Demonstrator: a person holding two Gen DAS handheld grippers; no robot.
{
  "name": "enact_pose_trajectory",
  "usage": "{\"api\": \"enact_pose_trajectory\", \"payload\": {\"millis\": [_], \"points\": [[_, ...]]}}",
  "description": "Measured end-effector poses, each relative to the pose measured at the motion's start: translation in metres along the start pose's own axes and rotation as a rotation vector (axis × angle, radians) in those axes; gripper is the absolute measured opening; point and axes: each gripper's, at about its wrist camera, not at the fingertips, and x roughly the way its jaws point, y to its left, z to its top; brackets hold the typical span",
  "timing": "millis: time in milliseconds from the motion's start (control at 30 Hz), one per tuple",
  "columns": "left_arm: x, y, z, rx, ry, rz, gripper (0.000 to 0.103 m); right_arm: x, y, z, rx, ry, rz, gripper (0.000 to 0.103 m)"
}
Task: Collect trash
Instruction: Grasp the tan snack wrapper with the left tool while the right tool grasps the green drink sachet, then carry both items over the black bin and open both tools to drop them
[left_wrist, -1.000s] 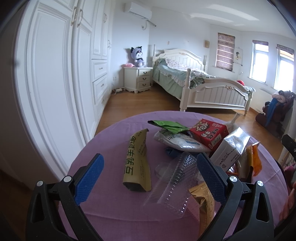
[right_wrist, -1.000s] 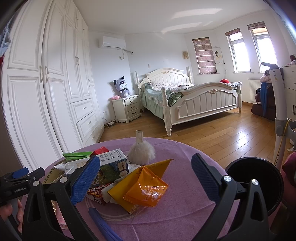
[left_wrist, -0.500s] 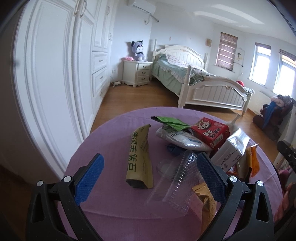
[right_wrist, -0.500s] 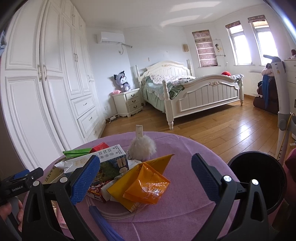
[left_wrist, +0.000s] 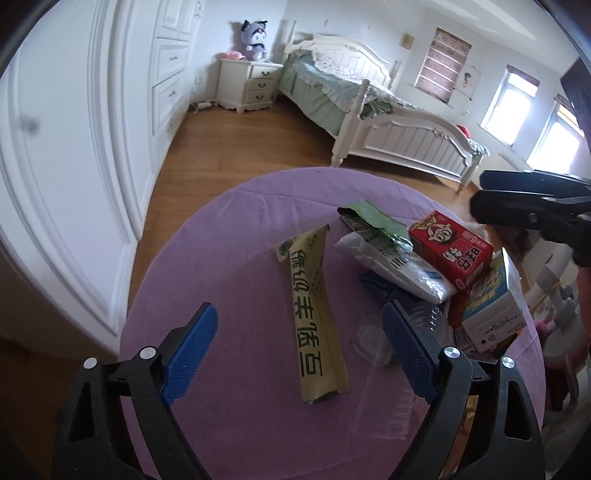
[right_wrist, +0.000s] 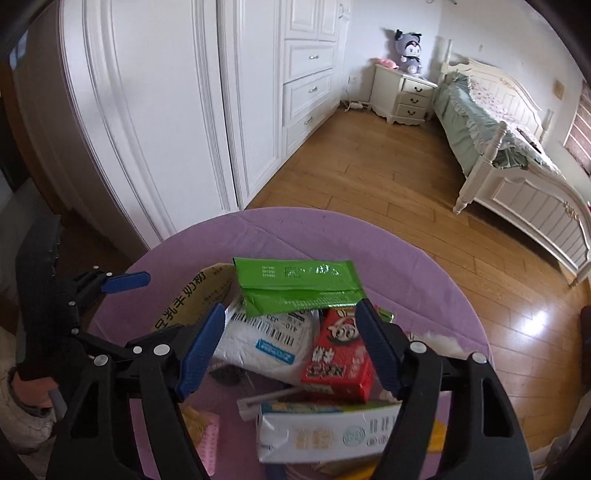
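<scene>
Left jaws: I am closing the left gripper (left_wrist: 297, 341) over the tan paper sachet (left_wrist: 314, 314), pads not touching.
Right jaws: I am closing the right gripper (right_wrist: 290, 347) above the red carton (right_wrist: 338, 356), nothing grasped.

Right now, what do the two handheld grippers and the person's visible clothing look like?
Both the left gripper and the right gripper share one build: black plastic frames with triangular cut-outs, silver round pivot pins, and two fingers faced with blue textured pads. No cables show. In the right wrist view, the person's left hand emerges from a pale puffy sleeve.
</scene>
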Motion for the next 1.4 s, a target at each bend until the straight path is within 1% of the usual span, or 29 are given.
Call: {"api": "enact_pose_trajectory", "payload": {"millis": [33, 67, 100, 133, 200, 233, 267, 300, 333, 367, 400, 500, 600, 767, 800, 867, 933, 1033, 1100, 1200, 1233, 1300, 1400], "points": [[0.003, 0.002, 0.001, -0.011, -0.006, -0.011, 0.085, 0.009, 0.009, 0.004, -0.023, 0.027, 0.006, 0.069], [0.008, 0.003, 0.002, -0.009, 0.005, -0.009, 0.078, 0.018, 0.017, 0.007, -0.046, 0.058, 0.006, 0.068], [0.012, 0.003, 0.002, -0.007, 0.021, -0.016, 0.072, 0.028, 0.024, 0.009, -0.072, 0.093, -0.007, 0.064], [0.017, 0.006, 0.005, -0.001, 0.053, -0.007, 0.069, 0.038, 0.03, 0.011, -0.094, 0.124, -0.026, 0.062], [0.028, 0.011, 0.006, -0.011, 0.082, -0.029, 0.049, 0.055, 0.037, 0.015, -0.116, 0.169, -0.067, 0.053], [0.032, 0.013, 0.005, -0.027, 0.093, -0.058, 0.044, 0.062, 0.038, 0.015, -0.13, 0.187, -0.099, 0.051], [0.035, 0.016, 0.006, -0.044, 0.095, -0.093, 0.032, 0.07, 0.042, 0.017, -0.143, 0.2, -0.133, 0.045], [0.035, 0.018, 0.006, -0.058, 0.087, -0.12, 0.025, 0.074, 0.04, 0.018, -0.139, 0.21, -0.139, 0.039], [0.035, 0.019, 0.005, -0.067, 0.075, -0.138, 0.023, 0.075, 0.038, 0.018, -0.12, 0.22, -0.129, 0.035], [0.035, 0.019, 0.004, -0.065, 0.07, -0.144, 0.016, 0.075, 0.035, 0.017, -0.103, 0.218, -0.123, 0.032], [0.036, 0.02, 0.005, -0.065, 0.07, -0.153, 0.012, 0.073, 0.033, 0.017, -0.092, 0.206, -0.123, 0.03], [0.034, 0.019, 0.005, -0.067, 0.058, -0.175, 0.008, 0.068, 0.029, 0.022, -0.061, 0.165, -0.123, 0.023], [0.026, 0.02, 0.003, -0.065, 0.015, -0.183, 0.007, 0.05, 0.023, 0.021, -0.029, 0.099, -0.124, 0.016], [-0.003, 0.021, -0.002, -0.077, -0.083, -0.208, 0.007, 0.007, -0.005, 0.007, 0.119, -0.037, -0.022, 0.009], [-0.009, 0.02, -0.003, -0.075, -0.095, -0.217, 0.007, 0.0, -0.012, 0.001, 0.157, -0.062, 0.007, 0.008], [-0.016, 0.014, -0.003, -0.061, -0.102, -0.211, 0.007, -0.013, -0.029, -0.013, 0.24, -0.108, 0.08, 0.007], [-0.023, 0.003, -0.003, -0.038, -0.11, -0.211, 0.007, -0.028, -0.041, -0.031, 0.307, -0.158, 0.133, 0.005], [-0.039, -0.017, -0.004, -0.011, -0.128, -0.21, 0.007, -0.048, -0.059, -0.059, 0.387, -0.243, 0.184, 0.002], [-0.049, -0.033, -0.001, 0.012, -0.145, -0.213, 0.007, -0.063, -0.072, -0.08, 0.441, -0.32, 0.229, 0.002], [-0.064, -0.067, 0.008, 0.046, -0.174, -0.24, 0.007, -0.09, -0.093, -0.114, 0.518, -0.423, 0.266, 0.002], [-0.069, -0.082, 0.009, 0.061, -0.185, -0.254, 0.007, -0.099, -0.1, -0.125, 0.538, -0.46, 0.261, 0.002], [-0.076, -0.113, 0.017, 0.095, -0.202, -0.292, 0.007, -0.121, -0.112, -0.149, 0.569, -0.537, 0.211, 0.002], [-0.078, -0.166, 0.026, 0.156, -0.208, -0.36, 0.007, -0.149, -0.131, -0.185, 0.607, -0.636, 0.08, 0.002]]}}
